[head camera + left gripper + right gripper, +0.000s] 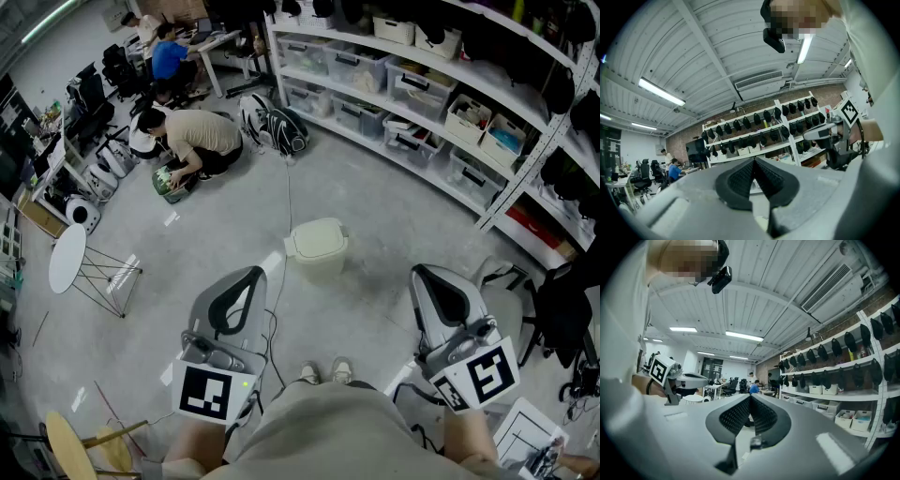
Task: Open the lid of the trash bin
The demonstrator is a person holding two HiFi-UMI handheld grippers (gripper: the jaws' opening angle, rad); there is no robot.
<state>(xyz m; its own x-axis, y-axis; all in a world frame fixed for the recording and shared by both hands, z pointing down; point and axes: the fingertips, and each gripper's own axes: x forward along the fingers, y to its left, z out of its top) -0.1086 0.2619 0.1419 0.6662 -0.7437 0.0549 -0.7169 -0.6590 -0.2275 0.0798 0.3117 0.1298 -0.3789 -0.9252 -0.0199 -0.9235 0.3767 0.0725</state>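
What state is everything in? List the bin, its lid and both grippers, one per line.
trash bin: upright on the floor, ahead of both grippers, untouched.
lid: shut.
left gripper: jaws together, holding nothing.
right gripper: jaws together, holding nothing.

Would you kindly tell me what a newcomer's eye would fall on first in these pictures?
The two grippers fill the foreground of the head view, the left gripper and right gripper both shut and empty. Between them, farther off on the grey floor, stands the pale trash bin with its lid down. At upper left a person crouches over something on the floor.
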